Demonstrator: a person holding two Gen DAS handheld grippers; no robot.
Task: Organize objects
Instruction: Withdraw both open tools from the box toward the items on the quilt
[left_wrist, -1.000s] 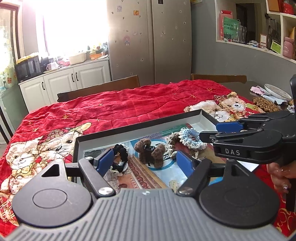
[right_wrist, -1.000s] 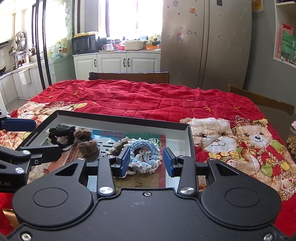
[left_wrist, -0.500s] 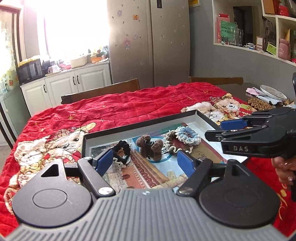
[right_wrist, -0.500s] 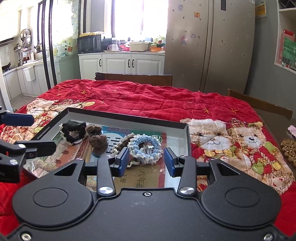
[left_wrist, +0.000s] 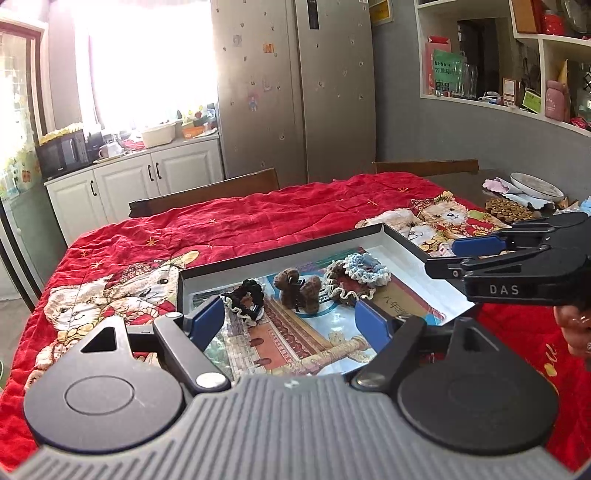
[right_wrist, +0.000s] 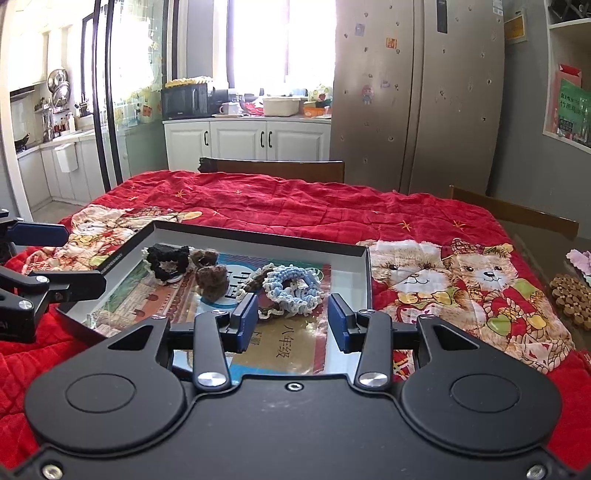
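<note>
A shallow black-rimmed tray (left_wrist: 280, 254) (right_wrist: 255, 236) lies on a red quilt and holds several hair accessories: a black scrunchie (left_wrist: 248, 295) (right_wrist: 166, 260), a brown fuzzy clip (left_wrist: 297, 290) (right_wrist: 211, 281), a brown scrunchie (left_wrist: 341, 290) and a light blue scrunchie (left_wrist: 367, 267) (right_wrist: 291, 286). My left gripper (left_wrist: 290, 319) is open and empty over the tray's near edge. My right gripper (right_wrist: 291, 321) is open and empty, just short of the blue scrunchie. Each gripper also shows side-on in the other view.
The red quilt (right_wrist: 280, 199) with bear prints covers the table. Wooden chairs (right_wrist: 273, 168) stand along the far side. A dish (left_wrist: 535, 186) and a brown beaded mat (left_wrist: 509, 210) lie at the right end. Cabinets and a fridge stand behind.
Both grippers have pulled back and risen from the tray, so the tray and its items look farther away. Both stayed open. The items have not moved.
</note>
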